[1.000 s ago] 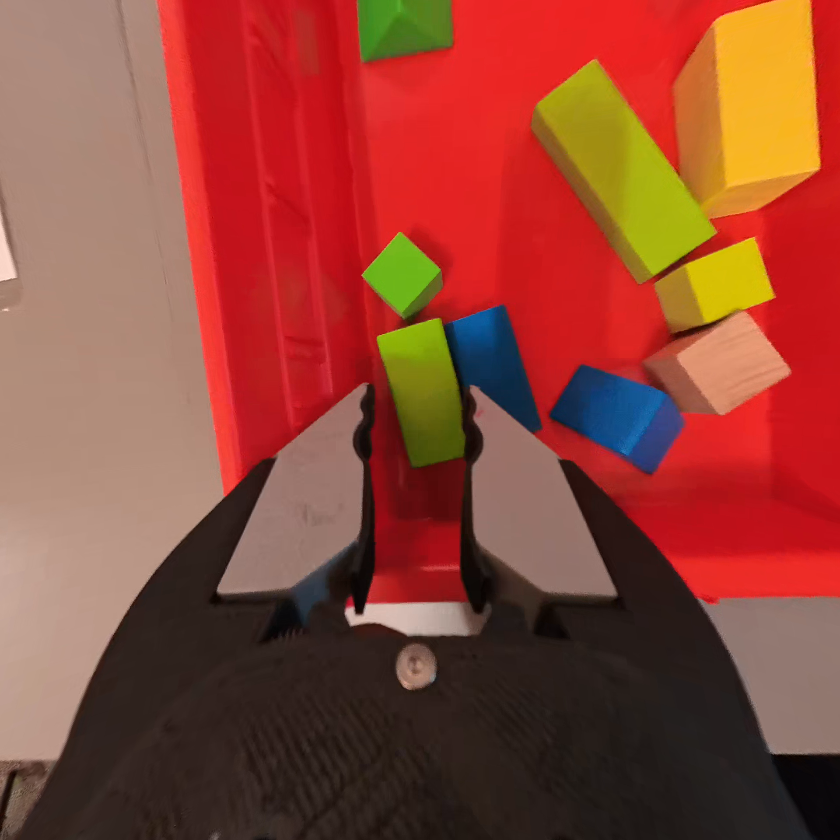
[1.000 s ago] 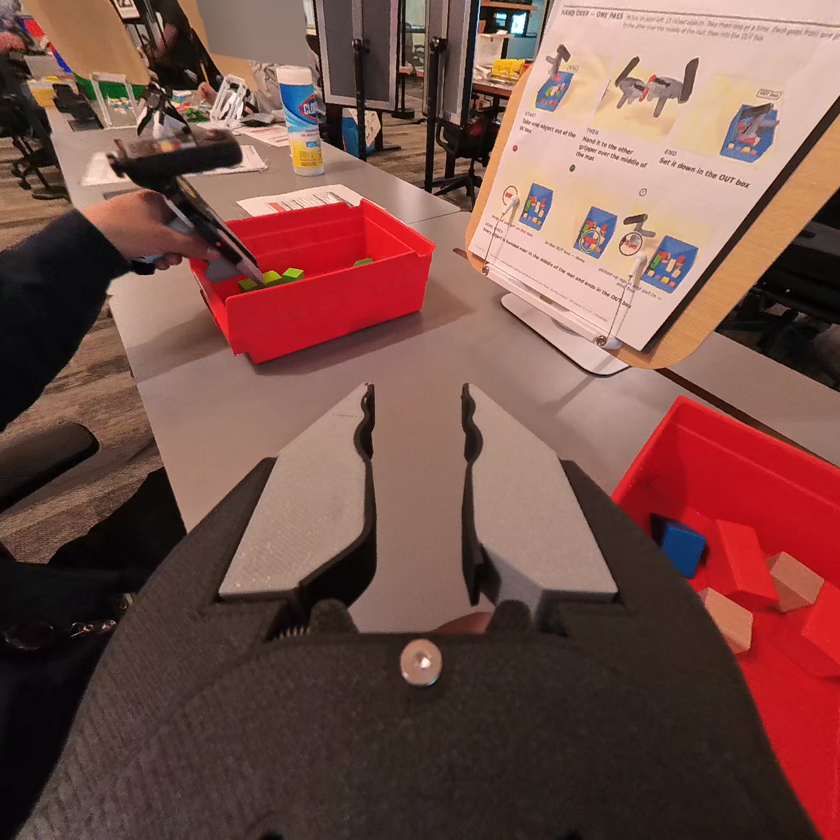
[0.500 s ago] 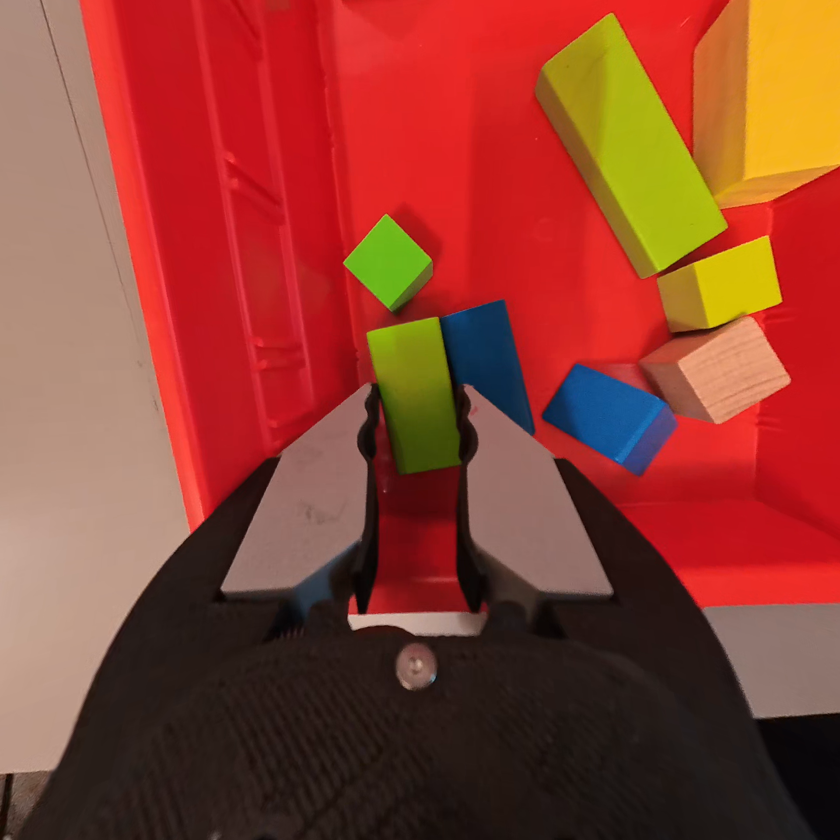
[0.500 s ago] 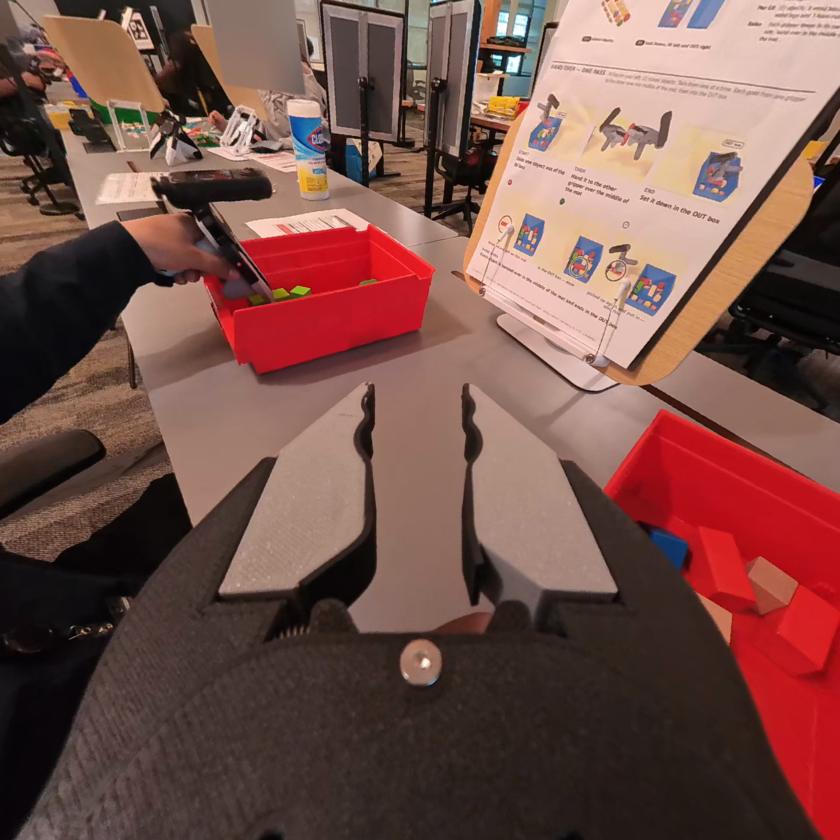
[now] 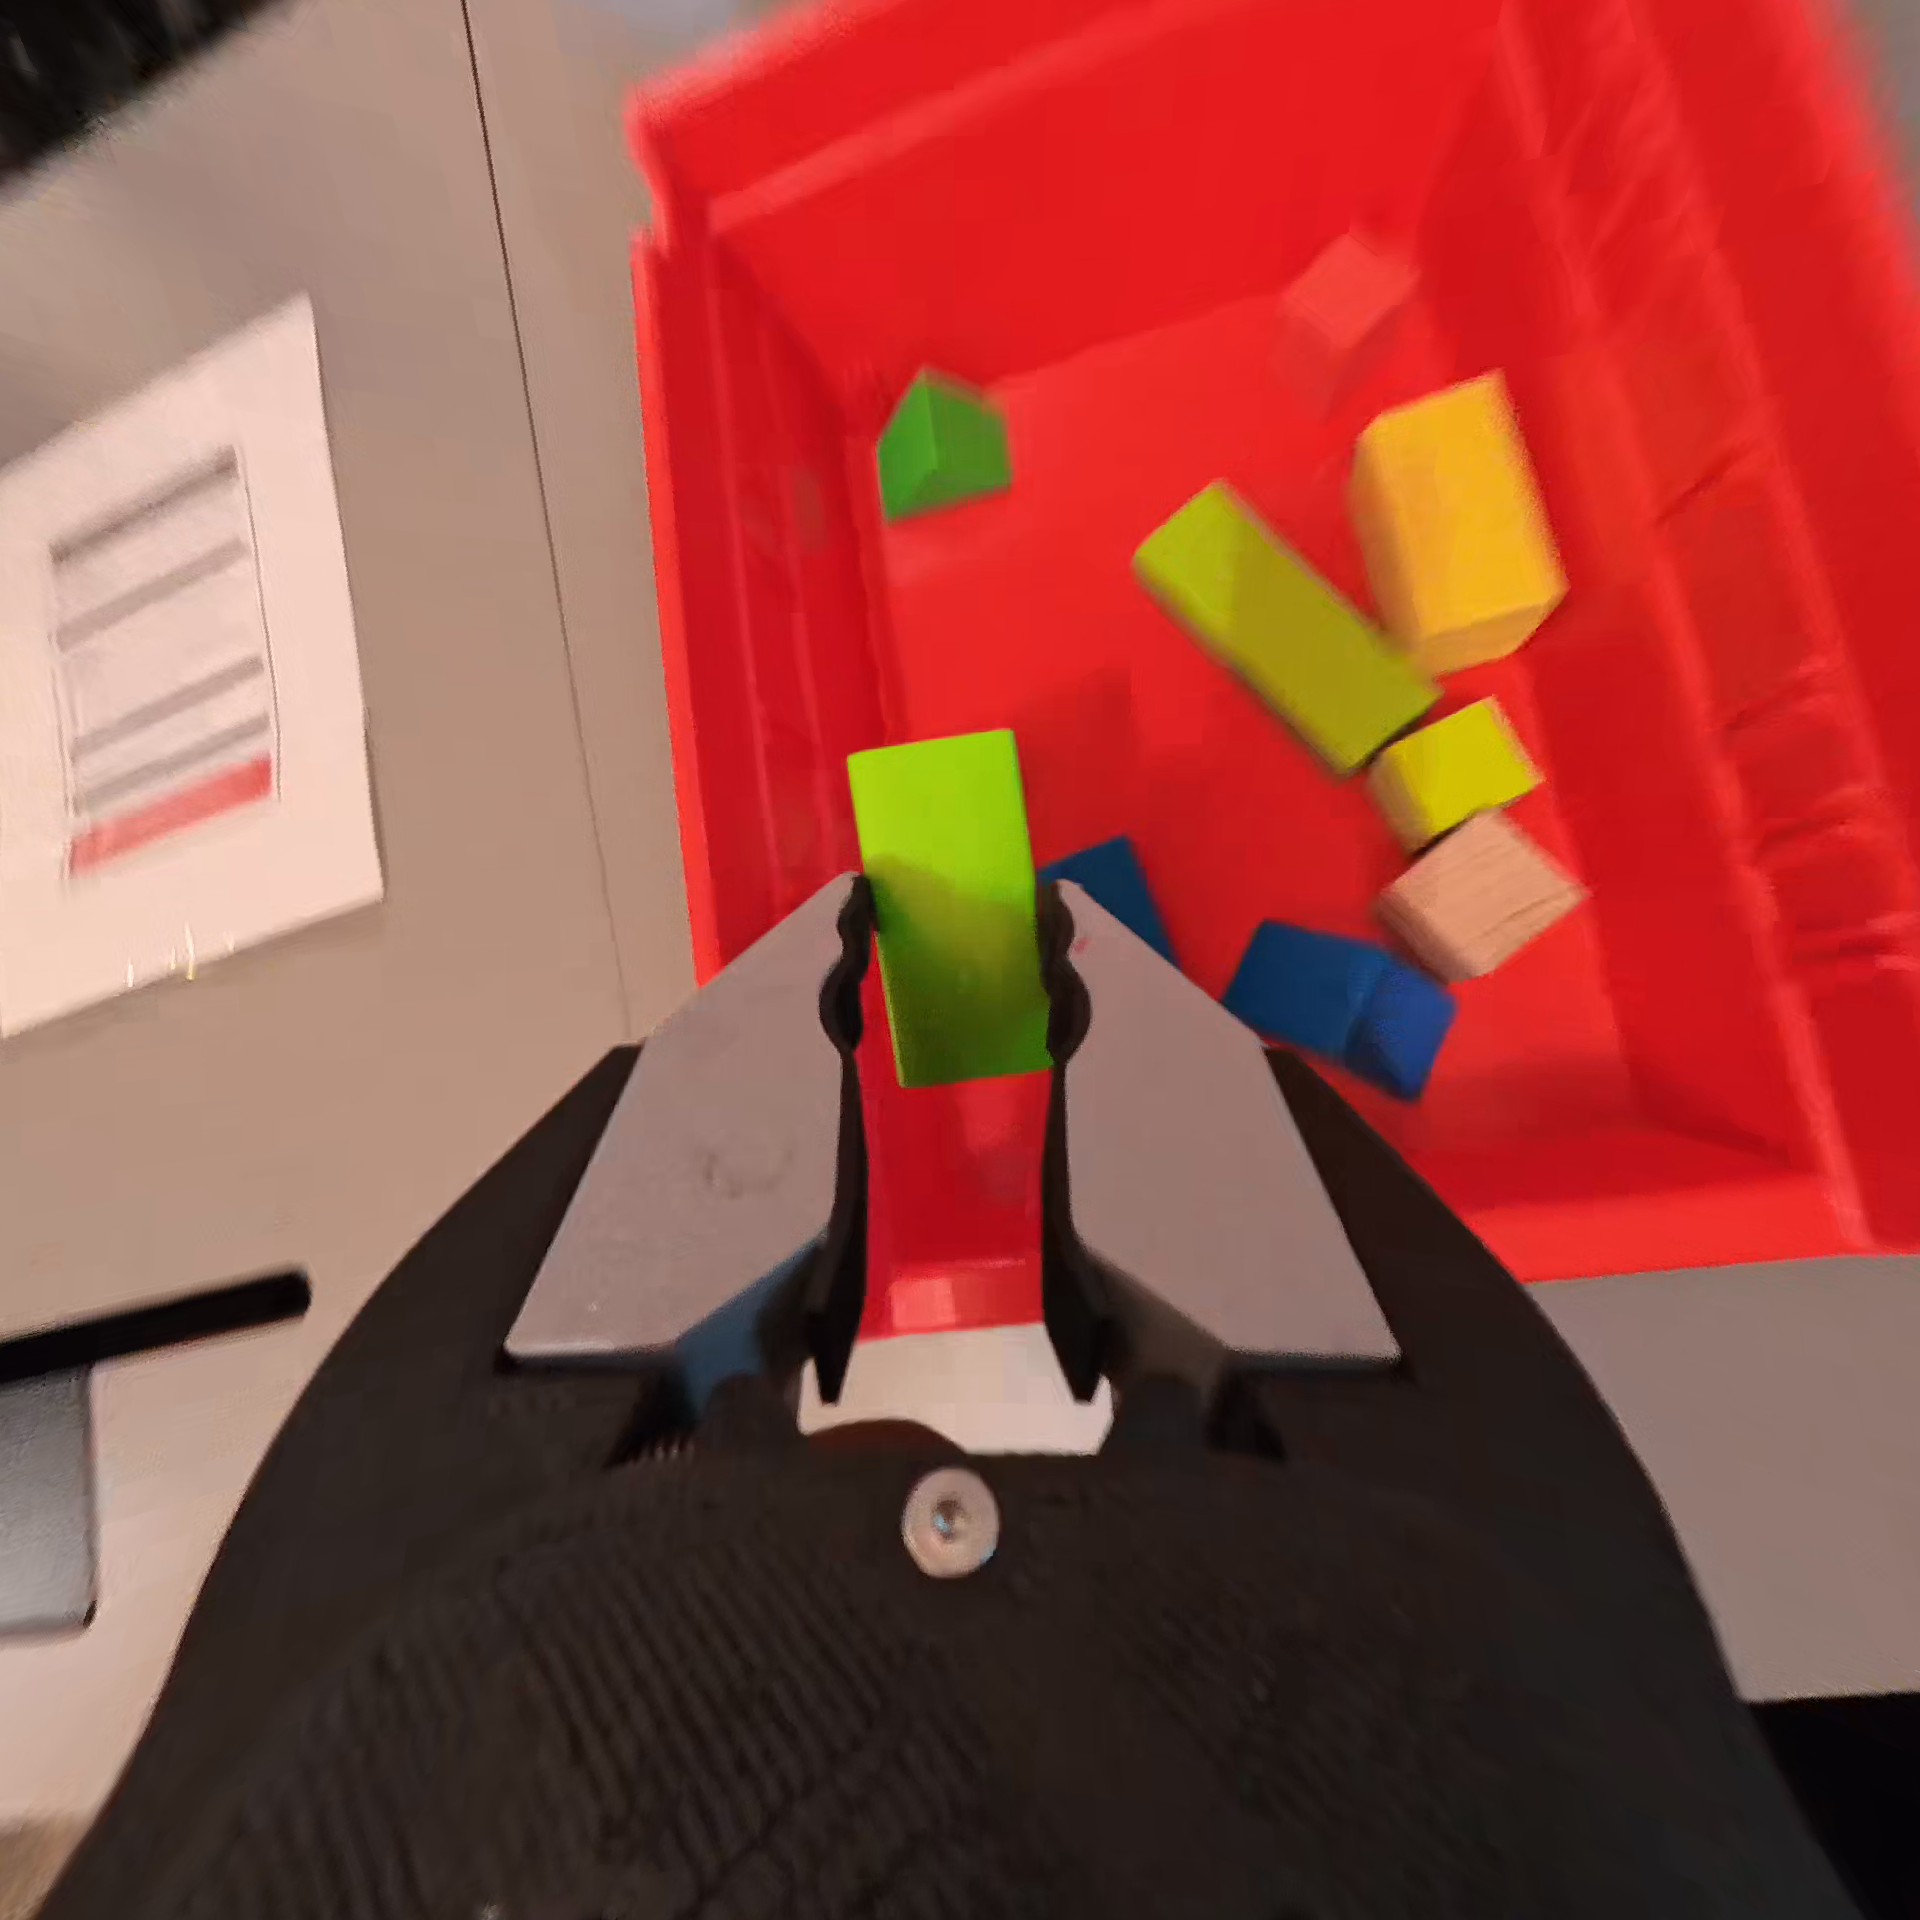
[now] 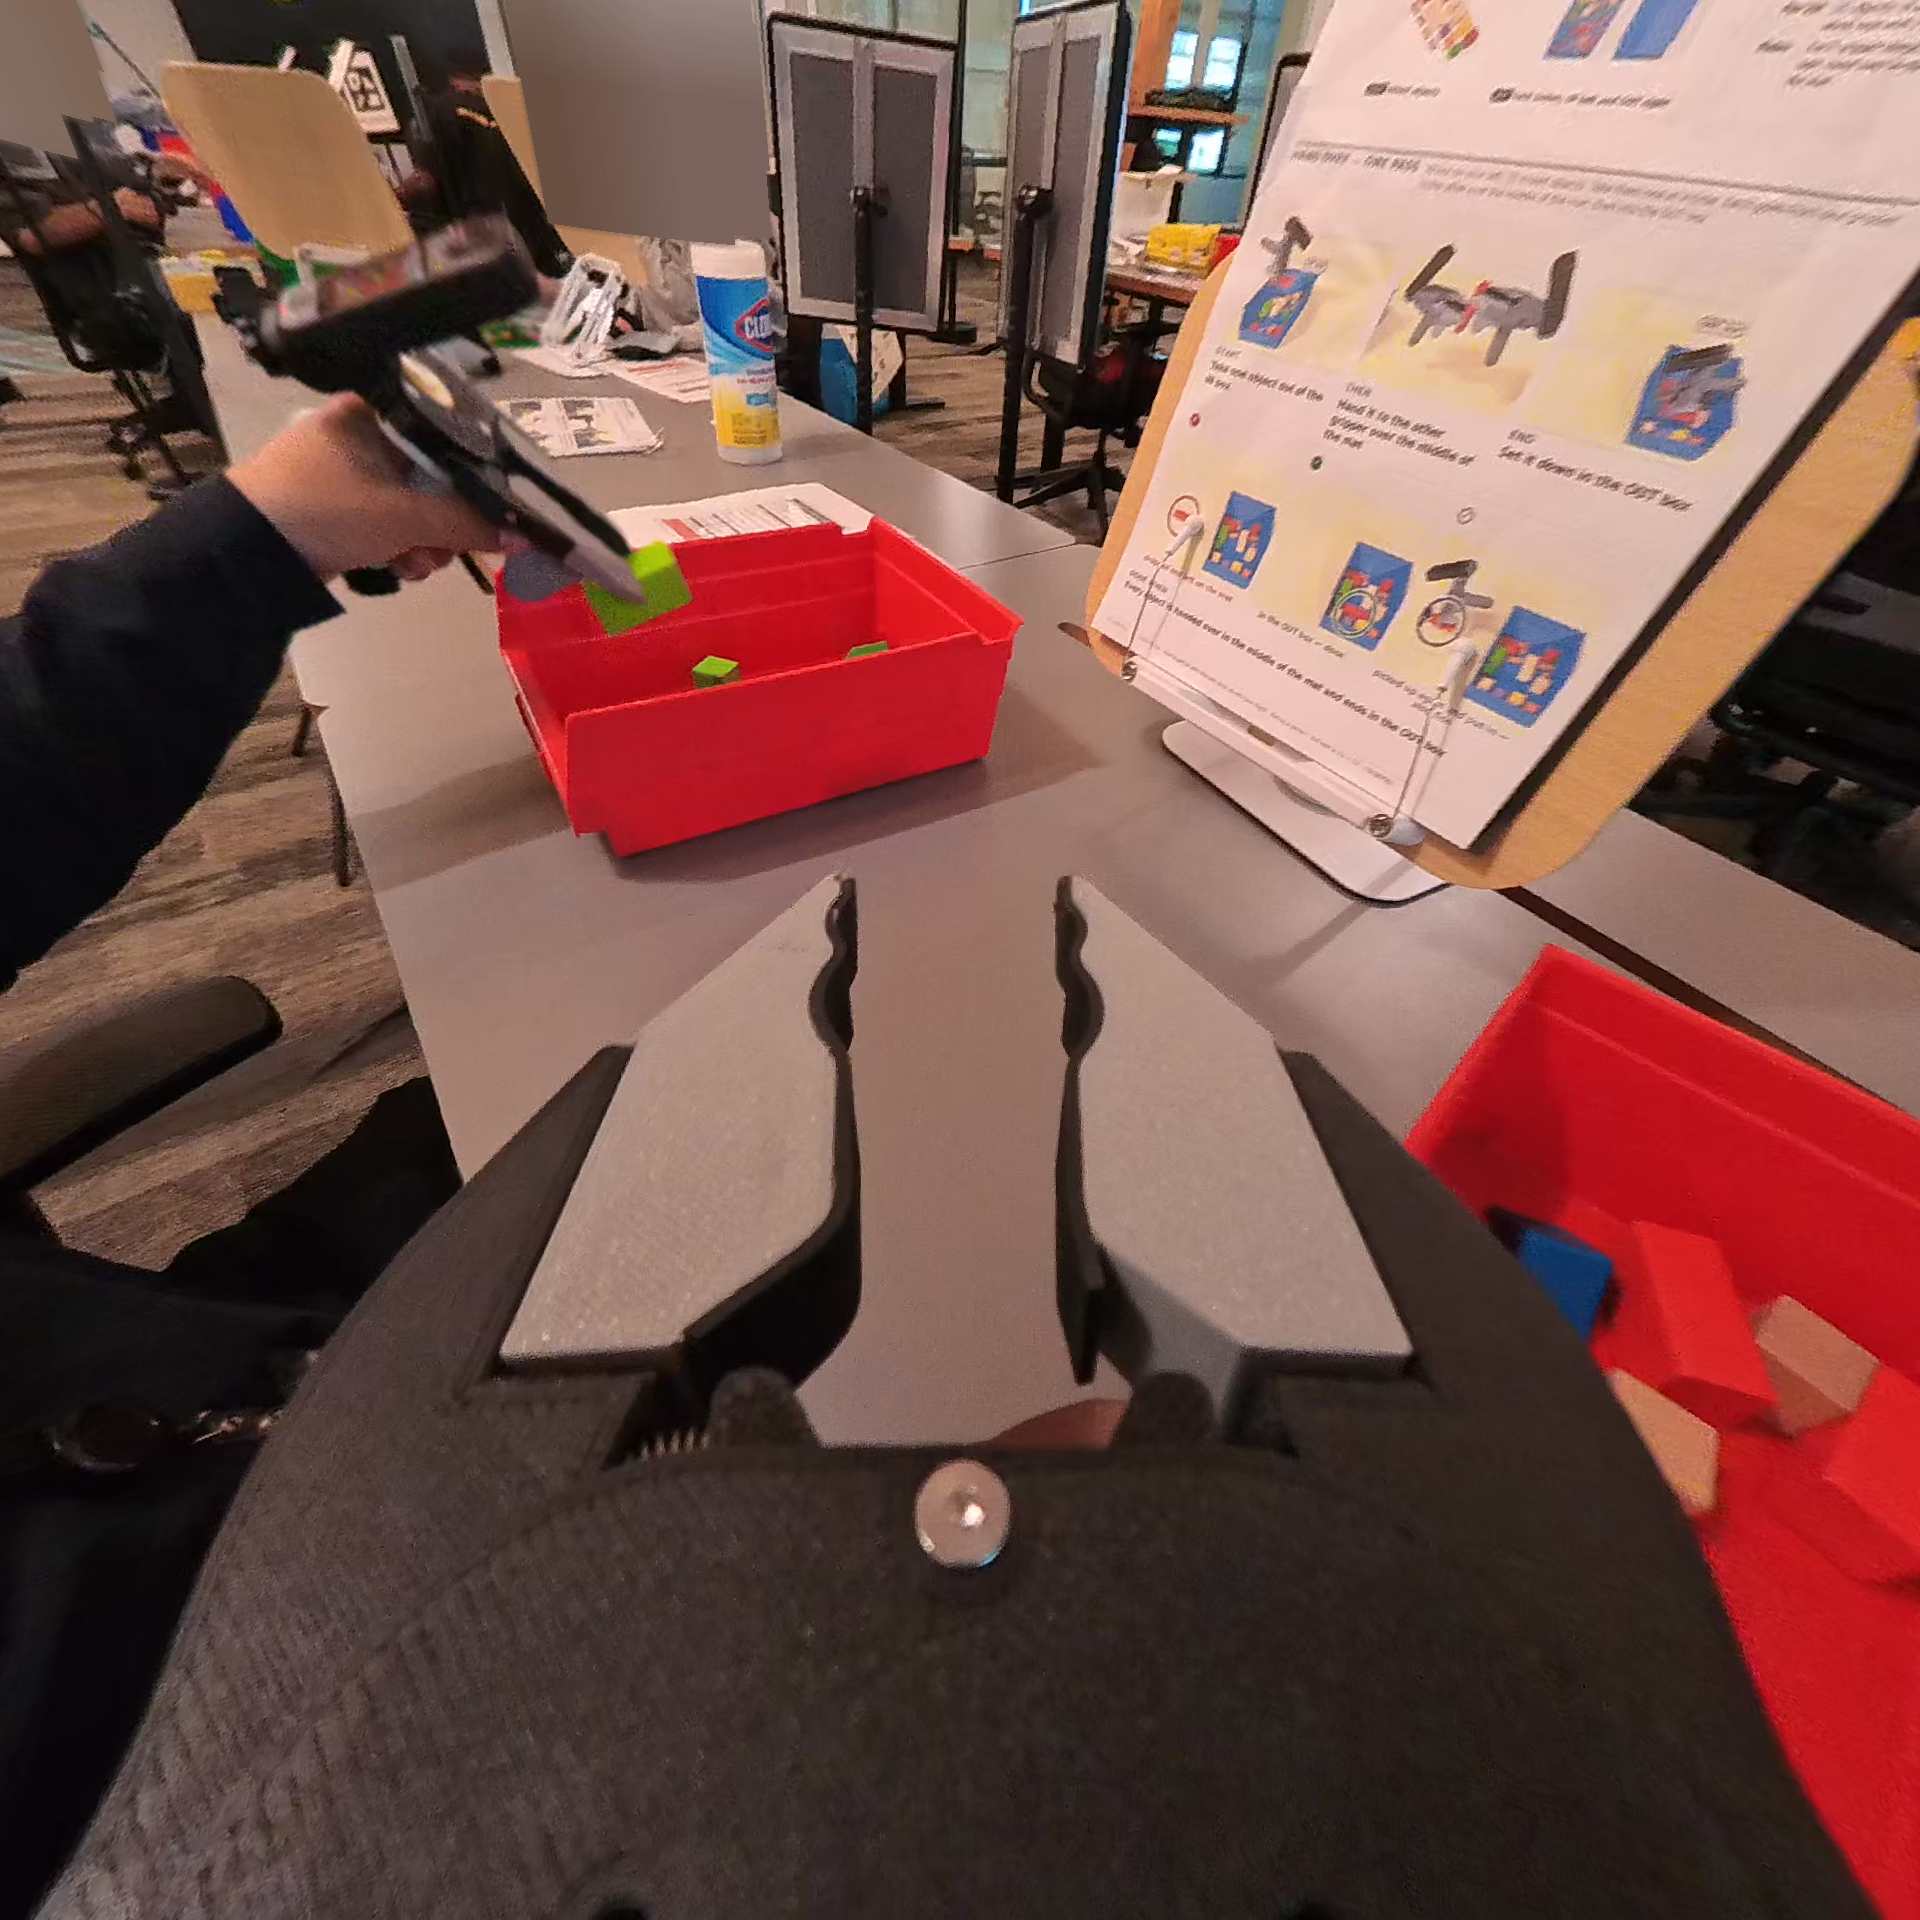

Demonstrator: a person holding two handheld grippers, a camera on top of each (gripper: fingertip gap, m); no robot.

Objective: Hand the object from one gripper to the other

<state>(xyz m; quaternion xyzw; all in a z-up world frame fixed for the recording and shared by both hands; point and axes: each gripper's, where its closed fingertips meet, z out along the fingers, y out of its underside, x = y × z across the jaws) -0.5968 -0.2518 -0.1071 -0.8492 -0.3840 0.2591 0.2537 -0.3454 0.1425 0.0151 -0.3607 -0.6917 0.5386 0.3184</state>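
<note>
My left gripper [image 5: 954, 961] is shut on a lime green block [image 5: 951, 894], both pads pressed on its long sides, and holds it lifted above the red bin [image 5: 1714, 727]. The right wrist view shows the same gripper [image 6: 582, 561] with the green block [image 6: 639, 584] over the far bin's [image 6: 769, 727] left end. My right gripper [image 6: 956, 966] is open and empty above the grey table [image 6: 956, 831], well apart from the left one.
The far bin holds several blocks: a dark green wedge [image 5: 940, 452], a long olive block [image 5: 1283, 623], a yellow block [image 5: 1455, 556], two blue blocks [image 5: 1340, 1003], a wooden cube [image 5: 1481, 894]. A second red bin [image 6: 1714, 1195] with blocks is at right. An instruction board [image 6: 1507, 416] stands behind it.
My left gripper closed on the green block and lifted it out from among the blocks; the bin floor dropped away below. My right gripper stayed open and barely moved.
</note>
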